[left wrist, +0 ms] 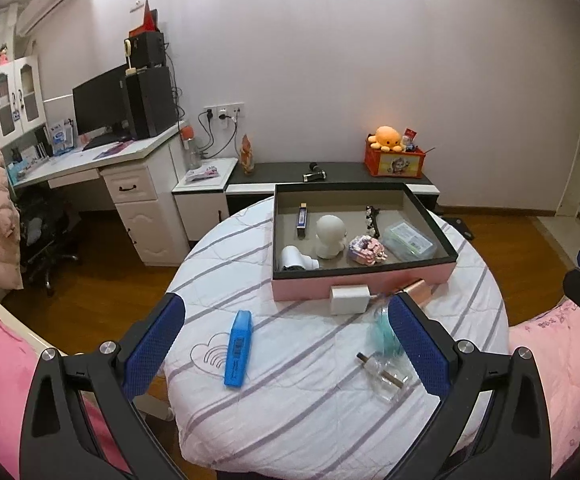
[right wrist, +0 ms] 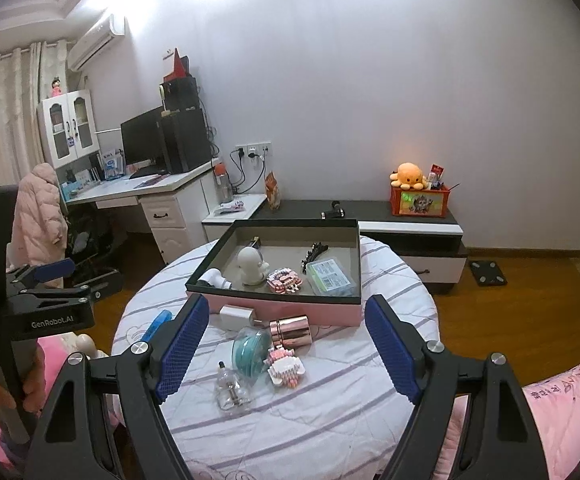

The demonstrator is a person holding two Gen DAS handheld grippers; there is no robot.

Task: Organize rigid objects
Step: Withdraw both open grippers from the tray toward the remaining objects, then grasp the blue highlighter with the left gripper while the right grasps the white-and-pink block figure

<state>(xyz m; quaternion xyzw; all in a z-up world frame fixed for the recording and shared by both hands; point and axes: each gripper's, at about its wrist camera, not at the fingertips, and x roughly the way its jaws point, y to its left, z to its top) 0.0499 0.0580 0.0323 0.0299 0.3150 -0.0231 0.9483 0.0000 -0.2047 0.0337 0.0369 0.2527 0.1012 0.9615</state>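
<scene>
A: Left wrist view. Left tongs (left wrist: 286,344) spread apart, empty, hanging over the round striped-cloth counter (left wrist: 298,420). Flat blue plastic case (left wrist: 239,349) lies well in front of the shallow pink-sided tray (left wrist: 364,236).

B: Right wrist view. Right tongs (right wrist: 288,346) also wide, holding nothing. Pink block figure (right wrist: 286,368), teal round tin (right wrist: 251,350), clear glass bottle (right wrist: 232,392) sit before the tray. Advice: drop squarely, one item each.

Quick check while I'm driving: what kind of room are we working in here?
Most likely a home bedroom or study: a white desk with a black monitor, a wall-mounted white air conditioner, and pink bedding beside the round table under a striped white cloth.
</scene>
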